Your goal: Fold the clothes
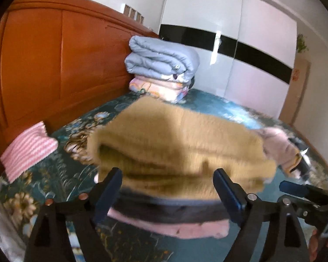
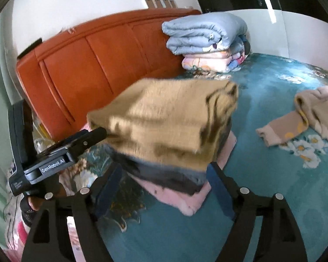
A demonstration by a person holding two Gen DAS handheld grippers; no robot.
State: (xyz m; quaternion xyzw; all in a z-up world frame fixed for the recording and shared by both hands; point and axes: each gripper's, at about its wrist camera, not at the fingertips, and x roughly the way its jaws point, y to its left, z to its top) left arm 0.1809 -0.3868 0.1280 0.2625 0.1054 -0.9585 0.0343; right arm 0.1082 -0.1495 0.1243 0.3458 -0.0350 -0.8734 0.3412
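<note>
Left hand-held gripper [image 1: 167, 187]: fingers spread wide at the near edge of the tan fleece garment [image 1: 177, 144], not visibly pinching it.
Right hand-held gripper [image 2: 164, 187]: likewise spread, fingers flanking the near right corner of the stack; nothing seems to be clamped.
Task's thing: folded tan fleece sits on top of a dark garment [image 1: 164, 207] and a pink garment [image 1: 175, 227], stacked on the bed [image 1: 54, 174].
Step in hand, as judged: squaring the top fold on the stack; press evenly from both sides so the layers align and the fleece does not slide off.
Edges: headboard [image 1: 54, 65] bounds the far left; a striped pillow [image 1: 28, 148] lies at the left; folded quilts [image 1: 161, 59] rest far behind.
Open room: bare bedspread spreads right of the stack, up to the unfolded pink-beige clothes [image 2: 312, 113].
</note>
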